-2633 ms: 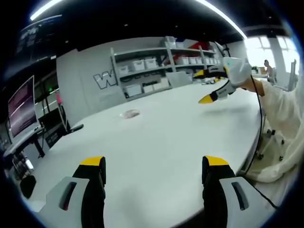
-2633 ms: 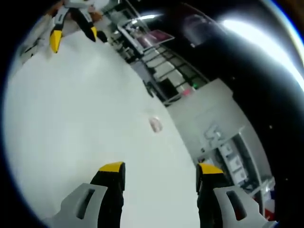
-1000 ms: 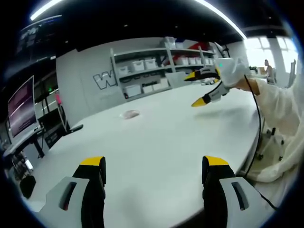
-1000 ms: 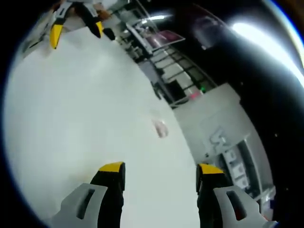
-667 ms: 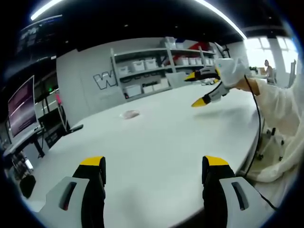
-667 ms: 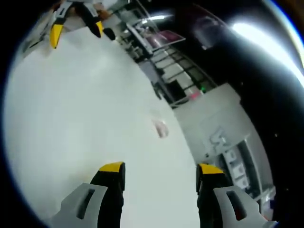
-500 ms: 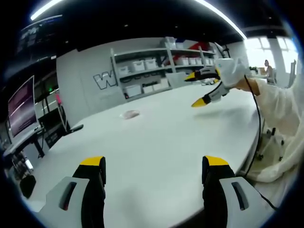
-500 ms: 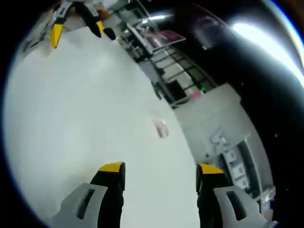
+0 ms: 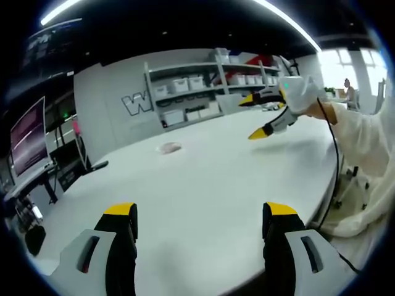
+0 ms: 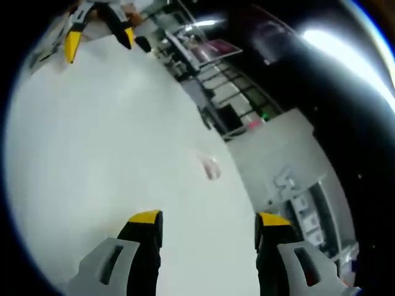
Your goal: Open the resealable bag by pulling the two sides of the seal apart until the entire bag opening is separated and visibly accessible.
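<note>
A workshop room with a grey back wall, shelving (image 9: 203, 86) loaded with white bins, and a monitor (image 9: 28, 135) glowing at one side surrounds a broad white worktop (image 9: 216, 179). In the right gripper view the worktop (image 10: 92, 154) runs off at a tilt, with the shelving and dark racks beyond its far edge.

The left gripper (image 9: 196, 213) hangs low over the near edge of the worktop, its yellow-tipped jaws spread wide with nothing between them. In the right gripper view it (image 10: 99, 38) comes in at the top left, over the worktop's corner.

The right gripper (image 10: 207, 219) likewise has its jaws wide apart and empty. In the left gripper view it (image 9: 256, 117) is held by a gloved hand (image 9: 302, 92) above the worktop's right side.

The resealable bag (image 9: 168, 147), small, clear and pinkish, lies flat near the worktop's far edge, well apart from both grippers; in the right gripper view the bag (image 10: 210, 168) lies close to that edge too.
</note>
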The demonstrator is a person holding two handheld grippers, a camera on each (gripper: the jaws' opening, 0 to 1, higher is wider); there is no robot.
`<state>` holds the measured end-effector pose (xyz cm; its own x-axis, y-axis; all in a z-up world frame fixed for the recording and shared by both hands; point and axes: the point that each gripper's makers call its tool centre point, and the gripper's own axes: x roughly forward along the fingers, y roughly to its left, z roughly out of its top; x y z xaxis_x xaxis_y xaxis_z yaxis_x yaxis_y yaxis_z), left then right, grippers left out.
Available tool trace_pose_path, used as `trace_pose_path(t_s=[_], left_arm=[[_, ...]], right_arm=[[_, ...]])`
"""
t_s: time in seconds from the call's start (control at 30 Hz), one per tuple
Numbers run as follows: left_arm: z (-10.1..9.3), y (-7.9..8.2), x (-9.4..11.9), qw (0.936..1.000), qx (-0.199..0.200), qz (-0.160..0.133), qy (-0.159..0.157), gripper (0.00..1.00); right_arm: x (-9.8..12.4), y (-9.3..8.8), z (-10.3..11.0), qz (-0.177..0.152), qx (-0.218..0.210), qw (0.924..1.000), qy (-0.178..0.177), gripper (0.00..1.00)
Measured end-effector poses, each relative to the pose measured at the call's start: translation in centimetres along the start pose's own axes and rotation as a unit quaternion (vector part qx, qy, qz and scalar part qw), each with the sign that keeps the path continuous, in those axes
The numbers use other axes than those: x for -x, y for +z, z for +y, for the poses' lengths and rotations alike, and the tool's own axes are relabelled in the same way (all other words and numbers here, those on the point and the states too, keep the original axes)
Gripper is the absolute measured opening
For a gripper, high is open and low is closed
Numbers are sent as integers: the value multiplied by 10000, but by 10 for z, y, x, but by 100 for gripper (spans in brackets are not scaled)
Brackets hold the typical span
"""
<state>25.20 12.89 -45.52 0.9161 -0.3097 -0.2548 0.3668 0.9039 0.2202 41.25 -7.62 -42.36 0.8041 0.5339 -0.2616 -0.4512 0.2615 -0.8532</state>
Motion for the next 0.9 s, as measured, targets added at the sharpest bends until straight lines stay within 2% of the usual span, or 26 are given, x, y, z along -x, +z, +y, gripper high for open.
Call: trace_pose_path(t_s=[0.9], left_arm=[[1, 0, 0, 10000, 5, 3, 8, 83]], right_arm=[[-5, 2, 0, -33, 33, 10000, 19, 60]])
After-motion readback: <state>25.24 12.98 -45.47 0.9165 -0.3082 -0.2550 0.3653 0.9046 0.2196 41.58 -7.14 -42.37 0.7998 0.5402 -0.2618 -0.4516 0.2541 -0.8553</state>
